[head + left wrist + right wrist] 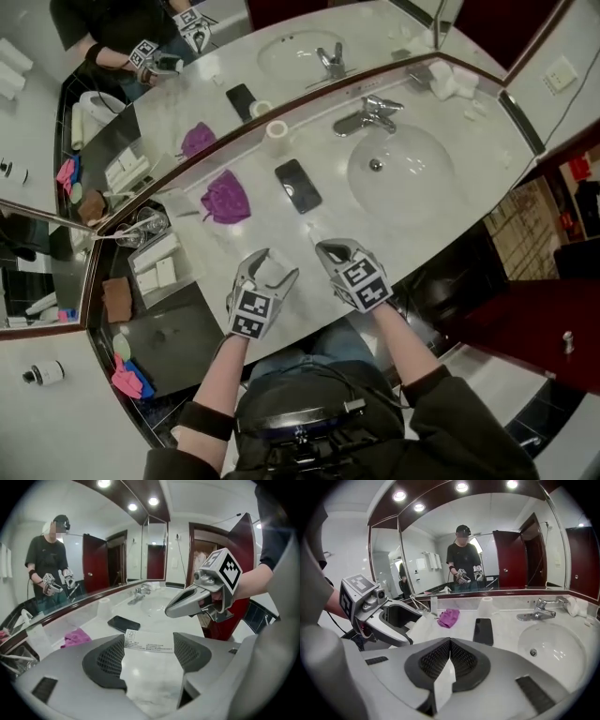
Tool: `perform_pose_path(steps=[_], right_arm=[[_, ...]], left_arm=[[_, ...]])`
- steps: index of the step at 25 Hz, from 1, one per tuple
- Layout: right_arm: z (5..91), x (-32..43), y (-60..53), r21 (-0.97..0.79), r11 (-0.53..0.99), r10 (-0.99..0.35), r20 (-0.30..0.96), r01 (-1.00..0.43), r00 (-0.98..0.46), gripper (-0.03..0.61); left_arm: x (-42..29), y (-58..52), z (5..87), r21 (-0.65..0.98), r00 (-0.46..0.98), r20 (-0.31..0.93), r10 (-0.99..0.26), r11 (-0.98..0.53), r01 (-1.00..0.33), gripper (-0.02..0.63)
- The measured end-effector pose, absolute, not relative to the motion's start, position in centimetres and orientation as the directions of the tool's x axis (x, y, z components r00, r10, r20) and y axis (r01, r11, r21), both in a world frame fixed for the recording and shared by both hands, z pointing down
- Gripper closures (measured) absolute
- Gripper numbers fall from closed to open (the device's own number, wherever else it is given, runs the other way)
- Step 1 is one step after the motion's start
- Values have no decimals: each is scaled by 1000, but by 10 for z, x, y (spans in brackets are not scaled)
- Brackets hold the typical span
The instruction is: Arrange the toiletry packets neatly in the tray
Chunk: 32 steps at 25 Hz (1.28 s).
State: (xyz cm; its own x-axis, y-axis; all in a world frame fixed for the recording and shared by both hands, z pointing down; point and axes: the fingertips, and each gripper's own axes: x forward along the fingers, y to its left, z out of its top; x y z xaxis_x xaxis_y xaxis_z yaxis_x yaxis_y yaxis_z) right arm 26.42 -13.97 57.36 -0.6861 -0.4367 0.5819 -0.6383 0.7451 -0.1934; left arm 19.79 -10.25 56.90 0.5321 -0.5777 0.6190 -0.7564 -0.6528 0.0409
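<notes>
My left gripper [276, 264] hangs above the front of the marble counter, shut on a white toiletry packet [273, 273]. In the left gripper view that packet [150, 665] spans the gap between the two pads, with a printed strip along its far edge. My right gripper [326, 249] floats just to the right of it with its jaws shut, and nothing shows past its pads [464, 660]. From the left gripper view the right gripper [168, 613] looks shut and bare. The tray [155, 246] sits at the counter's left end with white packets in it.
A purple cloth [225, 199] and a black phone [298, 186] lie mid-counter. Behind them stands a white roll [277, 129]. The sink [398, 169] with its faucet [370, 114] fills the right side. A mirror runs along the back. Glassware [141, 230] stands by the tray.
</notes>
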Motion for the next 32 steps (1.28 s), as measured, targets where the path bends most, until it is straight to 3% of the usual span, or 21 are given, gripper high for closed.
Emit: perform_pose_path(steps=[6, 17, 22, 32], right_arm=[[542, 203, -116, -153, 819, -386, 567, -553, -728, 561], [528, 73, -73, -130, 932, -208, 573, -339, -793, 561], [534, 22, -57, -125, 962, -128, 581, -244, -804, 561], [572, -65, -37, -142, 984, 3, 617, -107, -787, 561]], left_arm=[[146, -67, 536, -24, 487, 569, -663, -605, -796, 287], [24, -38, 546, -93, 320, 623, -714, -474, -876, 287], [-28, -46, 563, -137, 269, 684, -678, -481, -866, 287], [-105, -68, 618, -240, 212, 827, -521, -668, -705, 287]])
